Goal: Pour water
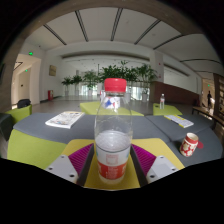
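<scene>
Bottle [113, 135] first: clear plastic, red cap, upright, with water filling roughly its lower half and a red-and-white label low on its body. I see it dead centre, at twelve o'clock from the jaws, standing between the two fingers. The purple pads [80, 158] angle in toward its base from either side, one at about nine o'clock of the bottle and the other at three. I cannot tell whether both pads actually press on the plastic or whether a sliver of gap remains, so I will not call the gripper [113, 160] clenched or released. Whether the bottle rests on the surface below it is hidden by the fingers.

Under it lies a yellow mat [112, 178] on the grey worktop [150, 128]. At about three o'clock from the bottle, well apart from it, I see a small cup [189, 144] with red markings, tilted as the wide lens shows it. At ten o'clock lies a stack of white papers [64, 119], and at two o'clock another flat white sheet [180, 121]. A second small bottle [162, 101] stands far off at one o'clock, beyond the worktop's far side.

Behind everything I make out a large hall with a panelled ceiling and a row of green plants [105, 78] along the far wall, at twelve o'clock.
</scene>
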